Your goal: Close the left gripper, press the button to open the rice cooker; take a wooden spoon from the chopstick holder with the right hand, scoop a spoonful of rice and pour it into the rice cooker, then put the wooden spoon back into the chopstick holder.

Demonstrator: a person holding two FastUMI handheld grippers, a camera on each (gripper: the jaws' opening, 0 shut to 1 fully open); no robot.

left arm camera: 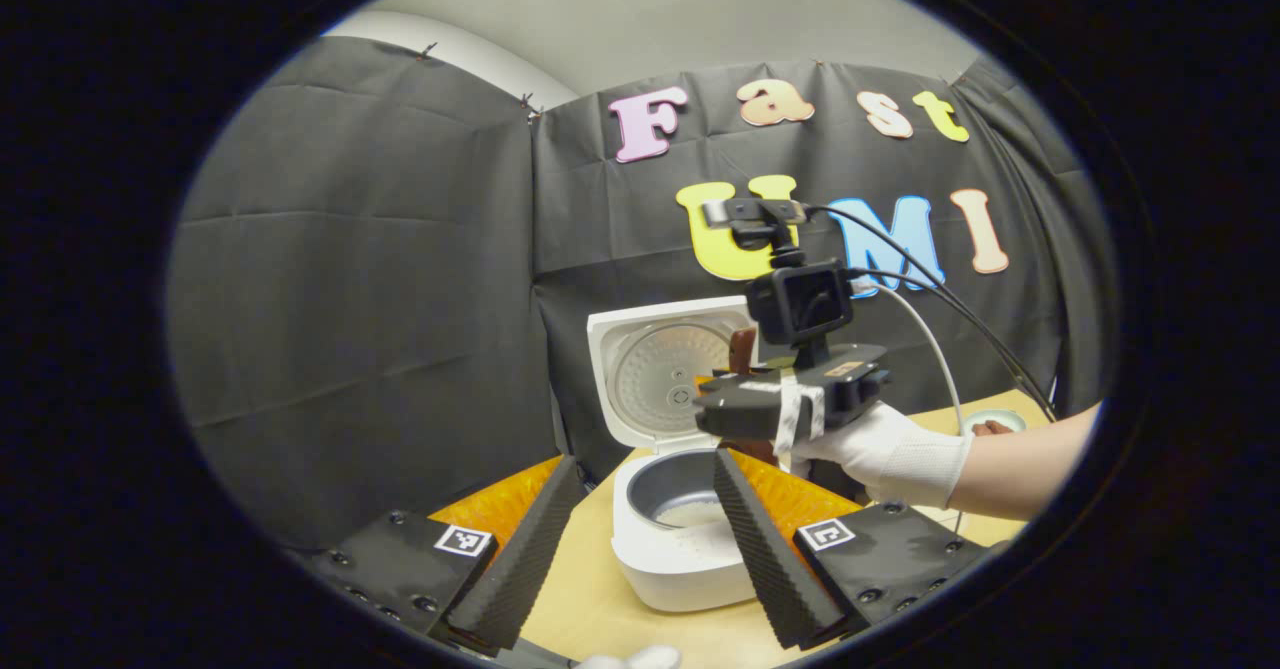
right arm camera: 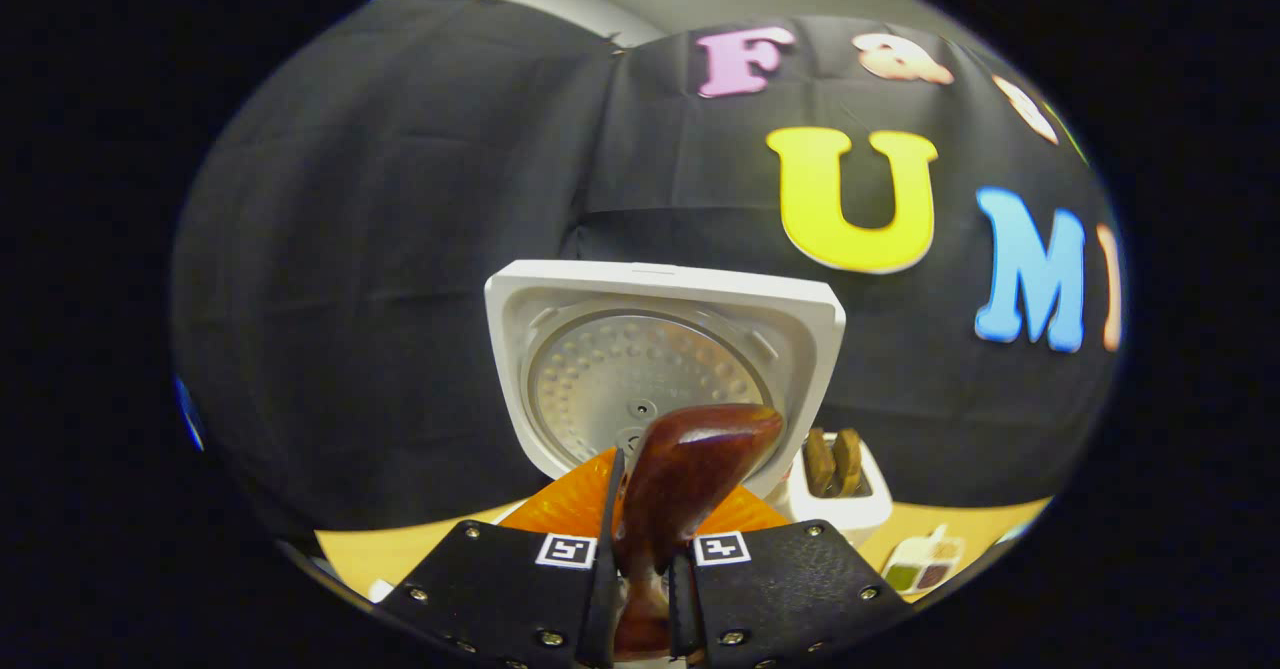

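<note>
The white rice cooker [left arm camera: 680,559] stands on the table with its lid [left arm camera: 655,369] raised upright. A little white rice [left arm camera: 690,514] lies in its grey pot. My left gripper [left arm camera: 645,464] is open, low and just in front of the cooker, with nothing between its fingers. A gloved hand [left arm camera: 890,454] holds my right gripper [left arm camera: 720,404] above the pot's right rim. In the right gripper view my right gripper [right arm camera: 645,549] is shut on the handle of the dark wooden spoon [right arm camera: 695,459], whose bowl points up before the lid [right arm camera: 650,349]. The white chopstick holder [right arm camera: 845,509] stands to the cooker's right.
Wooden utensils [right arm camera: 832,461] stick out of the holder. A small divided dish [right arm camera: 920,564] lies at the table's right. A pale bowl [left arm camera: 995,417] sits behind the person's forearm. Cables [left arm camera: 930,289] trail from the right gripper. The light wooden table [left arm camera: 590,604] spreads in front of the cooker.
</note>
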